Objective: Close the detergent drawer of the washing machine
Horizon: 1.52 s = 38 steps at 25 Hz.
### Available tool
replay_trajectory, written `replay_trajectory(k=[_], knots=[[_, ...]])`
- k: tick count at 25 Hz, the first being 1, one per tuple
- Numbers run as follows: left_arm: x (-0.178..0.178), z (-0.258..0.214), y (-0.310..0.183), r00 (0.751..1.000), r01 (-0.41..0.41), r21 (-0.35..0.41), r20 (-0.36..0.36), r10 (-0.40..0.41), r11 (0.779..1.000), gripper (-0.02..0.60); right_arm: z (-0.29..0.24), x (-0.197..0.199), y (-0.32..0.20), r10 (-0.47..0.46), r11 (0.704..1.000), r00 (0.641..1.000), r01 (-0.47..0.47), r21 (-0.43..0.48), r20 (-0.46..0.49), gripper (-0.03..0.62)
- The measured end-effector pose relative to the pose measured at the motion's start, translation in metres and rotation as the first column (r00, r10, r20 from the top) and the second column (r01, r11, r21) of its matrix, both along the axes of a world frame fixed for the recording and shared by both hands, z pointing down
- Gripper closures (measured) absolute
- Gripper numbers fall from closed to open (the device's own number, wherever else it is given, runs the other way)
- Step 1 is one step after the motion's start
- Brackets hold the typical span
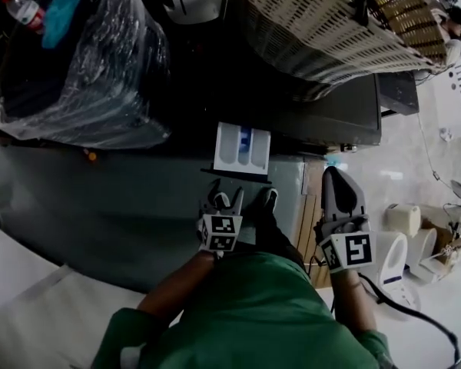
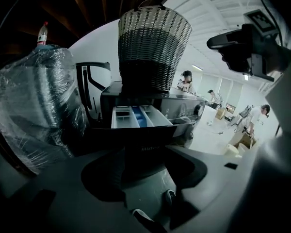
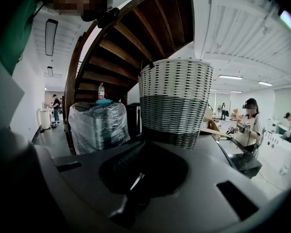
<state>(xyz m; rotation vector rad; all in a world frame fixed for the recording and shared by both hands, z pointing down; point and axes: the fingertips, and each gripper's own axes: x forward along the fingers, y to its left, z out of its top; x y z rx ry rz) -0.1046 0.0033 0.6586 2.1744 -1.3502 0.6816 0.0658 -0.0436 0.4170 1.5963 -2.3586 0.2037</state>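
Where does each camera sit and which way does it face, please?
Head view: on the person's head, looking steeply down at the open detergent drawer; green shirt, left gripper, right gripper show.
Left gripper view: on the left gripper, facing the detergent drawer's front; its open jaws show.
Right gripper view: on the right gripper, facing the wicker basket; its shut jaws show.
All three share the wicker basket.

Detergent drawer (image 1: 242, 147) projects from the washing machine (image 1: 338, 118) front. Basket (image 1: 330, 21) sits on the machine top. Wrapped unit (image 1: 77, 60) stands left of the machine, bottle (image 1: 23, 10) on top.
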Motion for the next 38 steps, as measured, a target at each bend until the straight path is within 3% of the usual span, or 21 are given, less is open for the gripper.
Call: replay_trajectory(k=[12,22,29,38], knots=[[0.015,0.009,-0.008,0.987,0.128,-0.009,0.103,-0.126,0.992,0.319,0.012,0.043,-0.02,-0.081,0.996,0.996,0.082,-0.02,0.031,0.571],[0.017,0.008,-0.02,0.98,0.171,0.003,0.103,-0.17,0.985,0.319,0.03,0.057,-0.015,-0.097,0.994,0.994,0.1,-0.054,0.046,0.571],[0.02,0.007,-0.059,0.979,0.162,0.036,0.122,-0.165,0.986,0.319,0.031,0.066,-0.014,-0.057,0.996,0.997,0.06,-0.065,0.047,0.571],[0.024,0.009,-0.096,0.98,0.167,0.079,0.096,-0.174,0.983,0.319,0.031,0.089,-0.017,0.033,0.997,0.999,-0.032,-0.073,0.012,0.571]])
